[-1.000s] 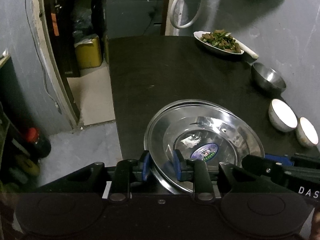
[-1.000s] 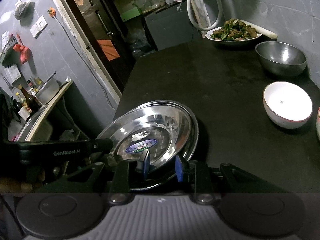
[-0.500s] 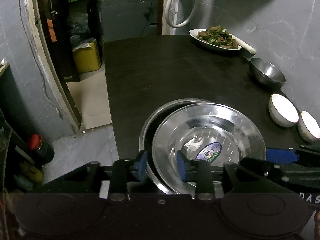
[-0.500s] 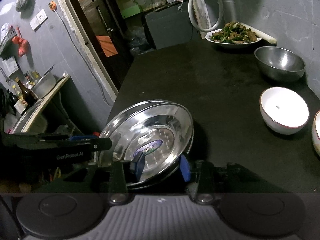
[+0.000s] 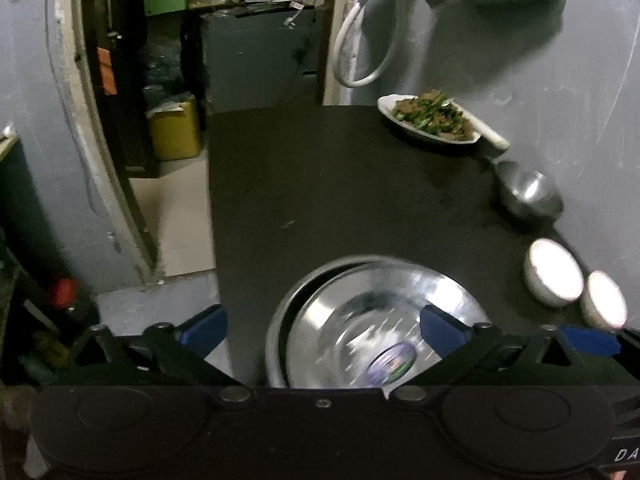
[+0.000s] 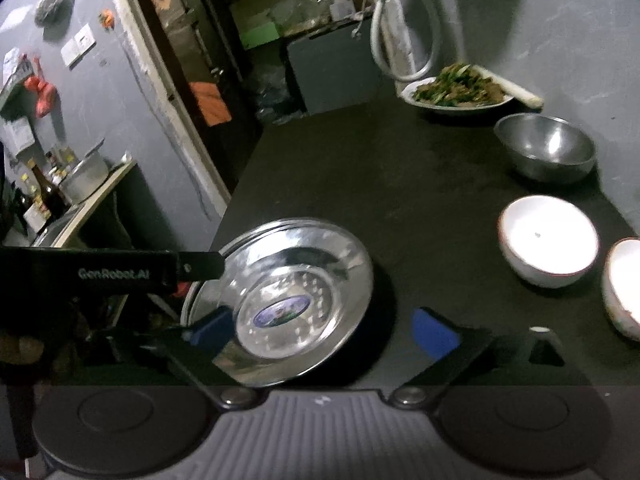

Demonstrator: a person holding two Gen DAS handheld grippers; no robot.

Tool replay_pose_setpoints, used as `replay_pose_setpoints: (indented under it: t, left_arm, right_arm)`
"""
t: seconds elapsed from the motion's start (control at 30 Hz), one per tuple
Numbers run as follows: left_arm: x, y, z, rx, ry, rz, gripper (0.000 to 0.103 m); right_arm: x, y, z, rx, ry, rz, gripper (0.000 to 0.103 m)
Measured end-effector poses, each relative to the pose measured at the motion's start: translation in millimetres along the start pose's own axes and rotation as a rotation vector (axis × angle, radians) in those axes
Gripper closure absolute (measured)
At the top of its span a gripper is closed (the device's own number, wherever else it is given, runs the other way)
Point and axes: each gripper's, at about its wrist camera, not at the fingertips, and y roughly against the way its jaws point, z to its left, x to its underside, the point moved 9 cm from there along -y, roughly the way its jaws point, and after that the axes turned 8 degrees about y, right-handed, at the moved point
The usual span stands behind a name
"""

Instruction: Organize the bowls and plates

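Two steel plates lie nested at the near left edge of the black table (image 5: 320, 184). The upper plate (image 5: 384, 320) (image 6: 296, 292) carries a blue sticker and sits a little to the right of the lower plate (image 5: 278, 320). My left gripper (image 5: 322, 328) is opening, its blue pads wide apart on either side of the plates' near rim and touching nothing. My right gripper (image 6: 324, 334) is opening the same way over the stack's near right rim. Along the right wall stand a steel bowl (image 6: 546, 152) and two white bowls (image 6: 548, 240) (image 6: 624, 284).
A dish of stir-fried greens (image 5: 432, 120) sits at the table's far right corner. The table's left edge drops to the floor by a doorway with a yellow container (image 5: 176, 128). A white hose loop (image 5: 360, 52) hangs on the back wall. A counter with a pot (image 6: 80, 176) stands left.
Both grippers were shut on the upper plate's near rim. Both have let go and spread wide, and the plate now rests in the lower one. The left gripper has risen slightly.
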Motion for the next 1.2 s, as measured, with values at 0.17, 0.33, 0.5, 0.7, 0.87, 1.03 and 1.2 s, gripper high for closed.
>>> replay_pose_setpoints:
  t: [0.17,0.33,0.5,0.7,0.87,1.03,1.2]
  left_arm:
    - [-24.8,-19.8,-22.8,0.061,0.026,0.032,0.001]
    - [-51.1,-55.6,-65.1,0.126,0.018,0.086,0.001]
    - [-74.9,-91.7,-116.8,0.157,-0.101,0.101,0.001]
    - [-98.4,-133.8,-167.5,0.205,-0.19,0.11,0.001]
    - [-112.0,-168.4,-191.9,0.231,-0.192,0.117,0.001]
    - [-119.4,-198.7,-206.9,0.238,-0.188,0.134,0.001]
    - [-115.6,-222.4,-220.8,0.246,-0.227,0.142,0.001]
  right_arm:
    - [-11.8,21.6,-41.0,0.099,-0.069,-0.052,0.0]
    - [-19.7,38.7,-99.3,0.213,-0.192,-0.092,0.0]
    - [-28.6,42.8,-150.5,0.302,-0.284,-0.108,0.0]
    - [-41.1,30.5,-197.9,0.414,-0.363,-0.075,0.0]
    - [-47.3,10.9,-223.3,0.464,-0.429,-0.025,0.0]
    - [-56.7,-13.8,-238.6,0.474,-0.432,-0.018,0.0]
    - [-60.2,-35.1,-247.6,0.475,-0.469,-0.005,0.0]
